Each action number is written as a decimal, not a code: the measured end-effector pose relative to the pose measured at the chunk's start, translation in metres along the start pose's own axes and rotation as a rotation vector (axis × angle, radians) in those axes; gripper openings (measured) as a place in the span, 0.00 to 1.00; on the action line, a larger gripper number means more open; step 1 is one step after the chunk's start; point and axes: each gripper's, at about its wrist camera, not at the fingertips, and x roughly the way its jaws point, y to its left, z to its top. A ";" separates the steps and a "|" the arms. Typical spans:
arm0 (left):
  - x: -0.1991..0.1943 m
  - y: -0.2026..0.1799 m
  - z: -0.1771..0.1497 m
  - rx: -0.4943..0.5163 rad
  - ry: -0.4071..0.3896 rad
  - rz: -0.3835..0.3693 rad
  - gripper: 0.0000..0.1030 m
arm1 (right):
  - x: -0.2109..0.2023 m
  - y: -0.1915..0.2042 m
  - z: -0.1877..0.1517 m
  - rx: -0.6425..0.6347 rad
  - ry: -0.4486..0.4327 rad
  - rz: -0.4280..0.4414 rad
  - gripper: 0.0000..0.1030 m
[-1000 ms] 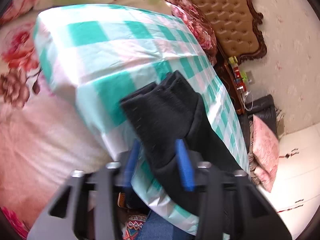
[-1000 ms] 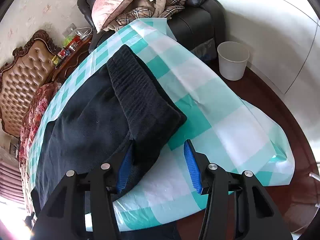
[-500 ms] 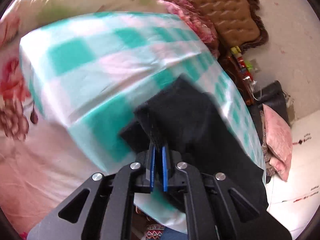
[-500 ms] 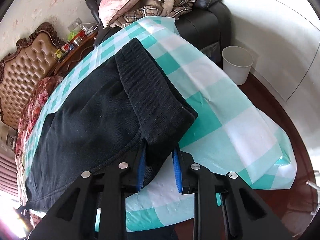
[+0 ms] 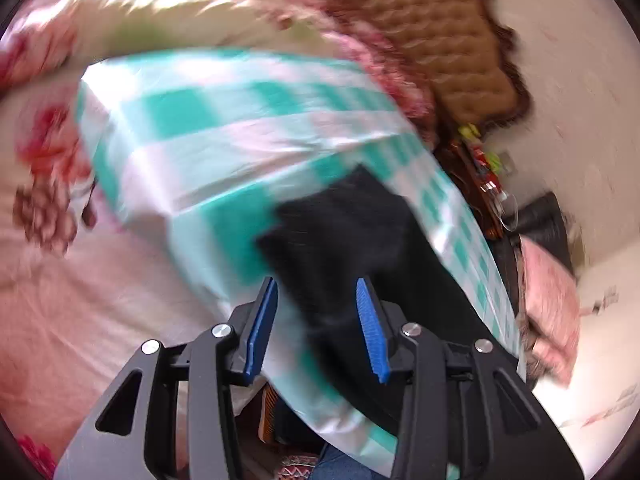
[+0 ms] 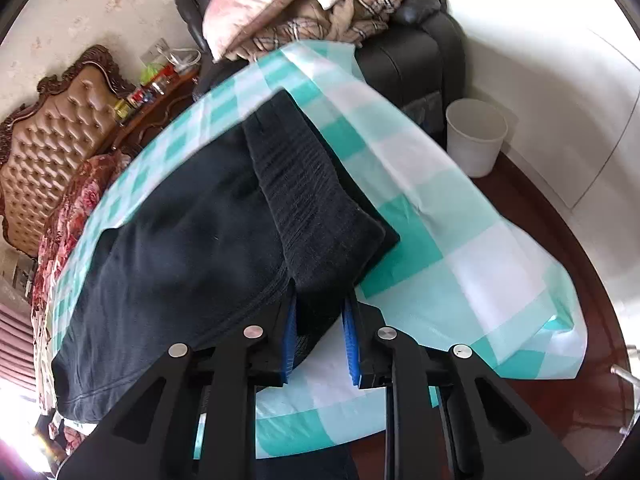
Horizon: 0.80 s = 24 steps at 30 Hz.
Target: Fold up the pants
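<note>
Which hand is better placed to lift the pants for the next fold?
Right. The right gripper is clamped on the ribbed end of the black pants, while the left gripper is opening, its fingers off the cloth.

left gripper (image 5: 318,322) jaws opening, black pants (image 5: 360,248) cloth between blue pads, no contact, on teal-white checked cloth (image 5: 224,136), floral bedding (image 5: 52,184) left, tufted headboard (image 5: 452,52) far right

Legible text, labels, brands, numbers, signs: none in either view. The small bottles (image 6: 140,96) on the dark wood stand beside the headboard carry coloured labels, too small and blurred to read. The left wrist view is motion-blurred throughout.
</note>
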 end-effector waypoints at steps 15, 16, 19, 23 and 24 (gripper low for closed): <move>0.085 -0.090 -0.142 -0.102 0.553 -0.370 0.29 | -0.042 -0.003 -0.006 -0.023 -0.203 -0.239 0.54; 0.085 -0.092 -0.140 -0.105 0.548 -0.372 0.28 | -0.048 0.000 -0.007 -0.037 -0.212 -0.229 0.54; 0.091 -0.097 -0.142 -0.099 0.562 -0.342 0.28 | -0.055 0.021 -0.017 -0.133 -0.168 -0.098 0.54; 0.096 -0.096 -0.145 -0.143 0.572 -0.351 0.28 | -0.042 0.048 -0.032 -0.203 -0.084 0.060 0.54; 0.098 -0.098 -0.145 -0.144 0.568 -0.345 0.21 | -0.036 0.052 -0.034 -0.207 -0.067 0.080 0.54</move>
